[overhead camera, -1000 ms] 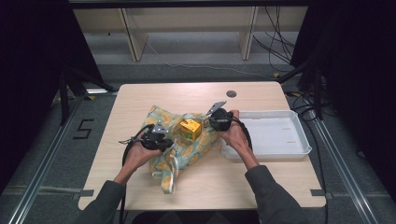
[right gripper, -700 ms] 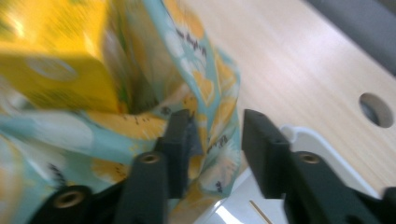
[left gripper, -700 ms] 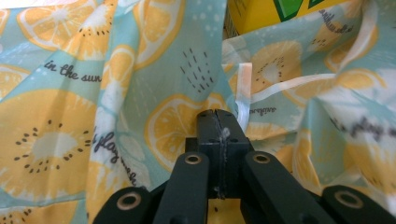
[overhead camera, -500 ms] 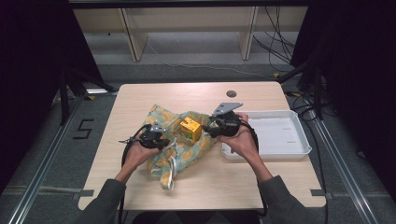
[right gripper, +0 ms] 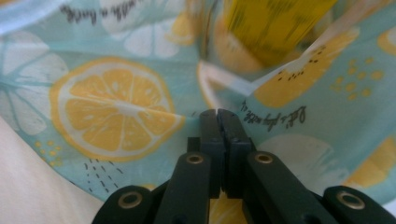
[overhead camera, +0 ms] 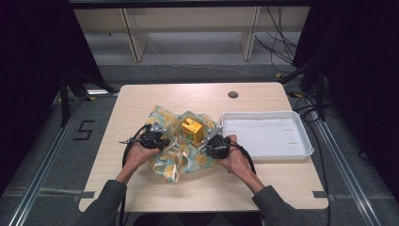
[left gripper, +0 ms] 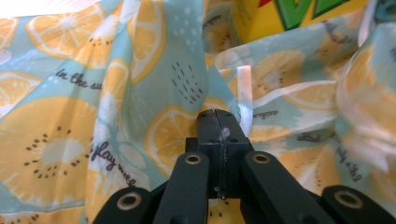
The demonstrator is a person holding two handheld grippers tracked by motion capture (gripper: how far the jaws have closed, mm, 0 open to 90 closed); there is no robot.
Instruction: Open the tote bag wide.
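Note:
A teal cloth with lemon prints (overhead camera: 181, 157) lies crumpled on the wooden table (overhead camera: 141, 99). A yellow box (overhead camera: 192, 128) sits on the cloth's middle. My left gripper (overhead camera: 165, 141) is at the cloth's left side; in the left gripper view its jaws (left gripper: 218, 116) are shut on a white-hemmed fold of the cloth (left gripper: 116, 70), with the box (left gripper: 289, 14) beyond. My right gripper (overhead camera: 204, 142) is at the cloth's right side, just near of the box. Its jaws (right gripper: 218, 114) have just closed on a fold of the cloth (right gripper: 116, 107), the box (right gripper: 275, 23) blurred behind.
A white tray (overhead camera: 268, 157) with nothing in it stands on the right of the table, close beside my right hand. A round cable hole (overhead camera: 233, 94) is at the table's far edge. Black cables trail from both grippers.
My right gripper has moved toward the near side, from beside the yellow box down to the cloth's right edge. The left gripper has stayed where it was.

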